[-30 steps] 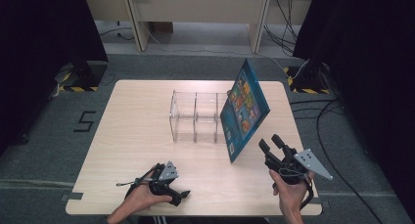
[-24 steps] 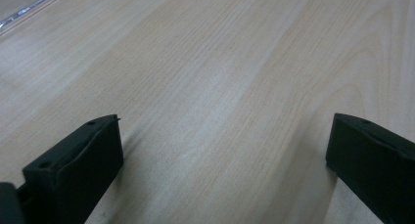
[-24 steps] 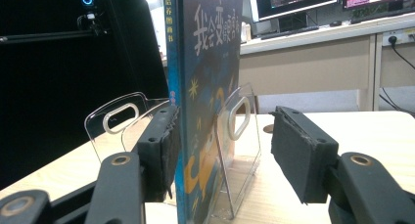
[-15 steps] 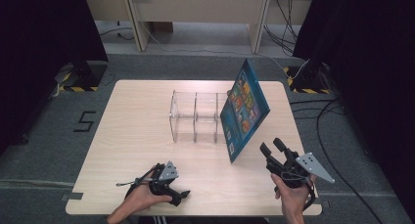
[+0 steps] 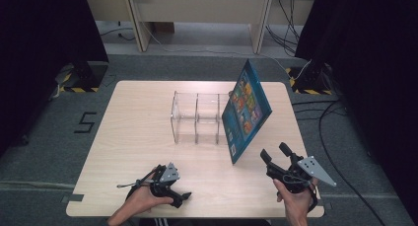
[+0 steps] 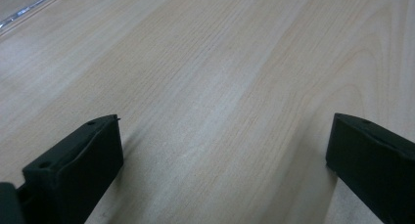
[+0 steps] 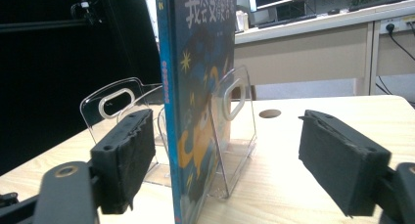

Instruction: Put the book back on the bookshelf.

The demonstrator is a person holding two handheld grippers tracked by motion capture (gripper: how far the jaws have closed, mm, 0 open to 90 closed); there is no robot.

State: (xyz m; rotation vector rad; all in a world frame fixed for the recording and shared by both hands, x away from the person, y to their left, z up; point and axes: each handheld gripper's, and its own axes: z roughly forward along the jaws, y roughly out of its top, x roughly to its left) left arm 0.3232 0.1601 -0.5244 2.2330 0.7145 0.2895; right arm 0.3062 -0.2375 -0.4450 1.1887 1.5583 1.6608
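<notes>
Table [image 5: 138, 132] unchanged — right gripper [image 5: 277, 154] drawn nearer

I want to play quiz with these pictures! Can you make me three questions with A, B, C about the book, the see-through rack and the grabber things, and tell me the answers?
1. Where is the book?
A. Standing at the right end of the clear rack
B. Lying flat in the table's middle
C. Held in a gripper

2. What colour is most of the book's cover?
A. Red
B. Blue
C. White

3. How is the right gripper?
A. Shut on the book
B. Shut on nothing
C. Open, jaws apart

Answers:
1 A: the book stands tilted against the rack's right end.
2 B: its cover and spine look blue.
3 C: the right gripper view shows both jaws spread wide, the book standing beyond them.
</notes>
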